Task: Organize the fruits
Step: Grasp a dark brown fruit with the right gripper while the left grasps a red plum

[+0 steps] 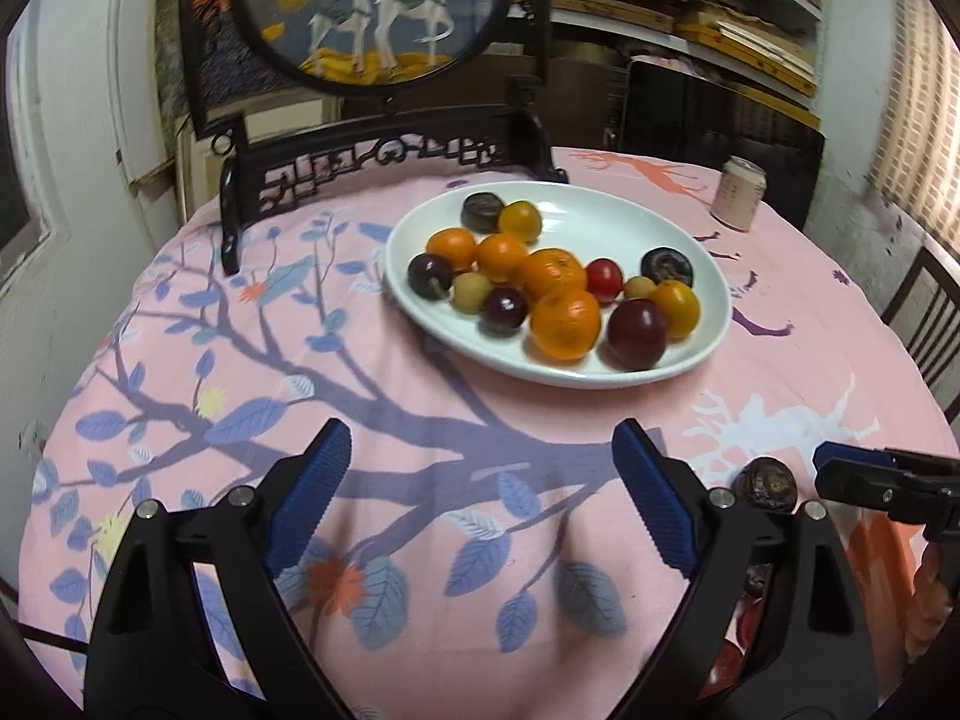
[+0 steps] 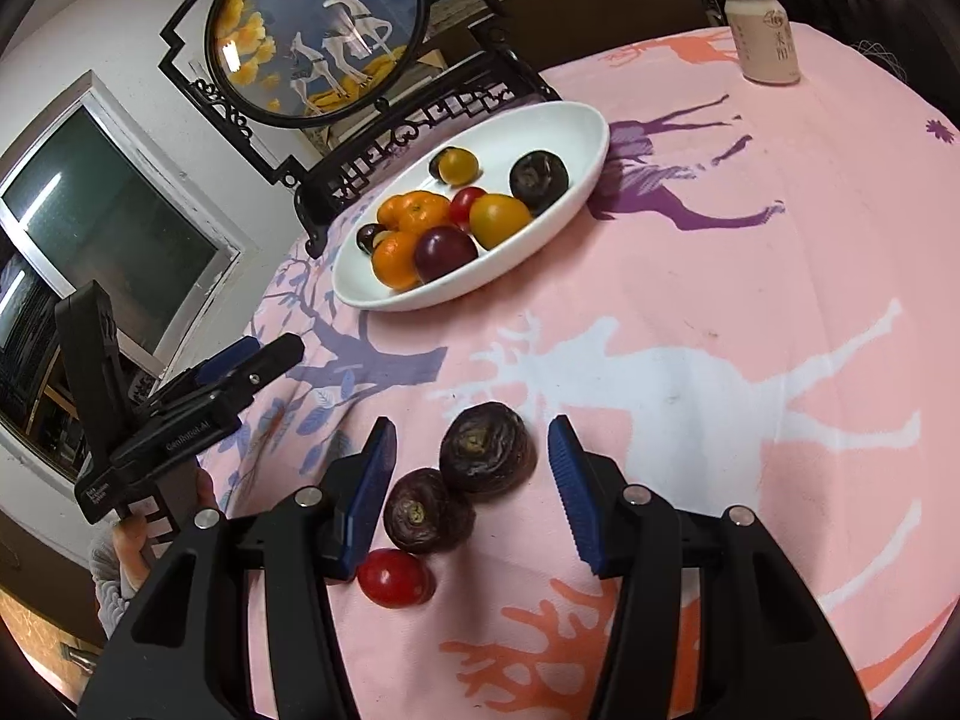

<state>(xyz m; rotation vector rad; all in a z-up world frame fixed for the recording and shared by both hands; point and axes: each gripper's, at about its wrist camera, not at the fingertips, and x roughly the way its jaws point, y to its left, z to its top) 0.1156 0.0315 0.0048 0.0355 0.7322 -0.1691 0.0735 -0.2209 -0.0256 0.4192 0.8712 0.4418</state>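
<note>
My right tongs (image 2: 474, 462) gape around two dark fruits (image 2: 487, 449) on the cloth (image 2: 720, 276), touching neither. My left tongs (image 1: 480, 480) hang open, empty, near the plate (image 1: 600, 222) of fruit.

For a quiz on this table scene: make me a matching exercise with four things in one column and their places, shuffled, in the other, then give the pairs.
Things:
1. drink can
2. red fruit
3. large wrinkled dark fruit
4. oranges

Places:
A. on the white plate
B. between the open right gripper fingers, on the cloth
C. far edge of the table, beyond the plate
D. on the cloth nearest the camera, by the right gripper's left finger

Pairs: 1-C, 2-D, 3-B, 4-A
</note>
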